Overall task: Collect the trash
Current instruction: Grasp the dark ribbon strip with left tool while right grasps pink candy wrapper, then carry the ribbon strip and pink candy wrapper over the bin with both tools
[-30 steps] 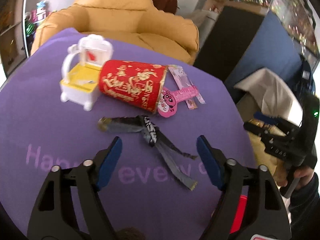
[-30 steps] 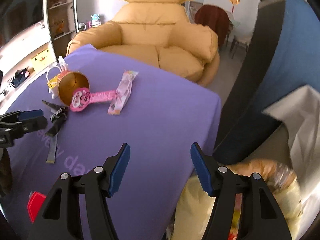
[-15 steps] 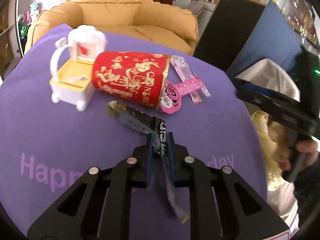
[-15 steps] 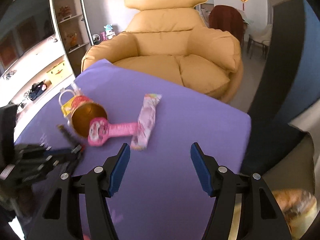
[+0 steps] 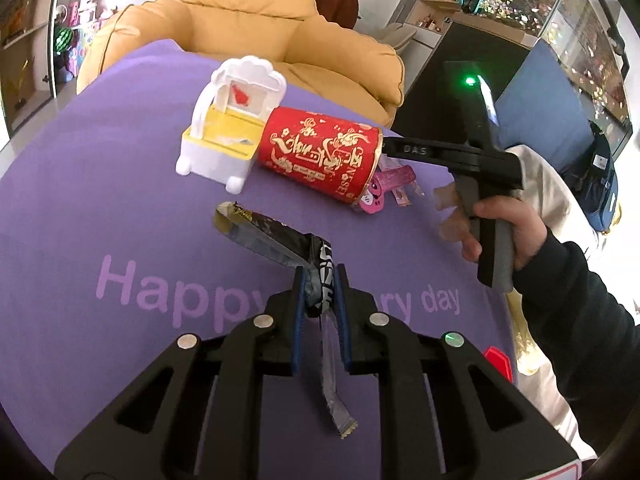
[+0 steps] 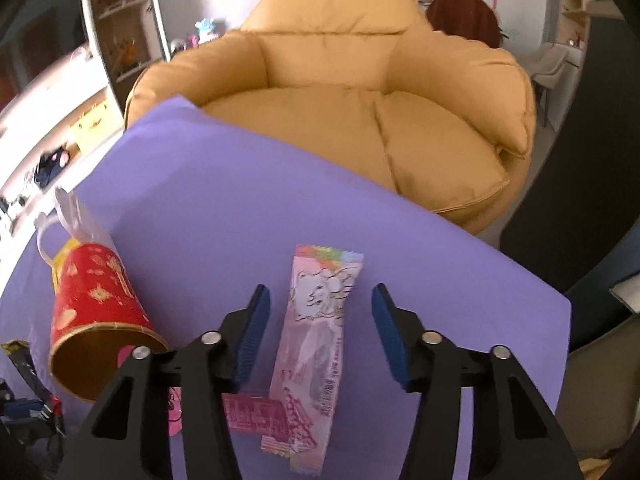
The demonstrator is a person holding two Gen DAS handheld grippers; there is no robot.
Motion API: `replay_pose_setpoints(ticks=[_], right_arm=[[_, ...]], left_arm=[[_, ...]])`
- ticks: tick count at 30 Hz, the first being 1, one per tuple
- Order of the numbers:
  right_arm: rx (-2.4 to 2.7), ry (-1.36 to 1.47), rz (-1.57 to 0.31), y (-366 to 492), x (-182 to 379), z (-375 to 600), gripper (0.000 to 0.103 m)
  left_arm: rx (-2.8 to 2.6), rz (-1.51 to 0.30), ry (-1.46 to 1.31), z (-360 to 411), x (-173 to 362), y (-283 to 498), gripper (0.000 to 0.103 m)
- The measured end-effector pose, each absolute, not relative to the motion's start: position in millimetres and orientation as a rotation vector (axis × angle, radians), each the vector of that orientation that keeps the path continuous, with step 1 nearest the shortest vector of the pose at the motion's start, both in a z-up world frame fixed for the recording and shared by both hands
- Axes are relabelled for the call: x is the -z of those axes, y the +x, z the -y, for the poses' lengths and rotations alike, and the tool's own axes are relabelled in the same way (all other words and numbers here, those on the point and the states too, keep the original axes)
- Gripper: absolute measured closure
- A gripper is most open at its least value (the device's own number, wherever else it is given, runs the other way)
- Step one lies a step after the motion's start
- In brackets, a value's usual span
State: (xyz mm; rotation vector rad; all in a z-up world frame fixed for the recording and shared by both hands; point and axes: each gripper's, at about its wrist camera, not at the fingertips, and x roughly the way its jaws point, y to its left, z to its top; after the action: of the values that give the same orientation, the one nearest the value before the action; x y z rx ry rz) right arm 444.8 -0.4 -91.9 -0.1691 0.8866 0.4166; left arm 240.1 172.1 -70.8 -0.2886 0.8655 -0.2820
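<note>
While your left gripper (image 5: 319,294) pinches the dark wrapper (image 5: 280,246) above the purple cloth (image 5: 100,184), your right gripper (image 6: 318,330) hangs over the pink wrapper (image 6: 316,344), jaws closing with the wrapper between them, untouched. Just left lies the red cup (image 6: 94,312); to the right, bare cloth runs to the edge, the yellow armchair (image 6: 360,92) beyond.
</note>
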Motion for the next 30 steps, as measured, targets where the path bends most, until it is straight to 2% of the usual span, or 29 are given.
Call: replay_pose_setpoints(ticks=[1,3,5,6,17,30], right_arm=[[-0.436,-0.173,-0.898,443.9,94.2,-1.6,0.055],[-0.451,-0.192,-0.904,439.0,97.6,-3.8,0.062],[-0.455,-0.226,-0.891,430.5,97.2,-4.8,0.076],[-0.462,-0.23,-0.894,426.4,96.8,-3.7,0.079],[-0.493,-0.195,-0.85,340.0,64.2,41.3,0.081],[-0.499,-0.152,-0.73,261.2,12.5,85.8,0.081]], left_arm=[[0.285,-0.865,-0.288,-172.2,71.5,238.9,0.09],[0.292,-0.865,-0.289,-170.6,72.7,238.2,0.09],[0.299,-0.866,-0.293,-169.5,73.7,238.5,0.09],[0.299,-0.867,-0.293,-169.0,74.5,238.7,0.09],[0.309,-0.873,-0.288,-154.6,71.0,236.5,0.09],[0.363,-0.775,-0.199,-108.0,17.2,214.4,0.09]])
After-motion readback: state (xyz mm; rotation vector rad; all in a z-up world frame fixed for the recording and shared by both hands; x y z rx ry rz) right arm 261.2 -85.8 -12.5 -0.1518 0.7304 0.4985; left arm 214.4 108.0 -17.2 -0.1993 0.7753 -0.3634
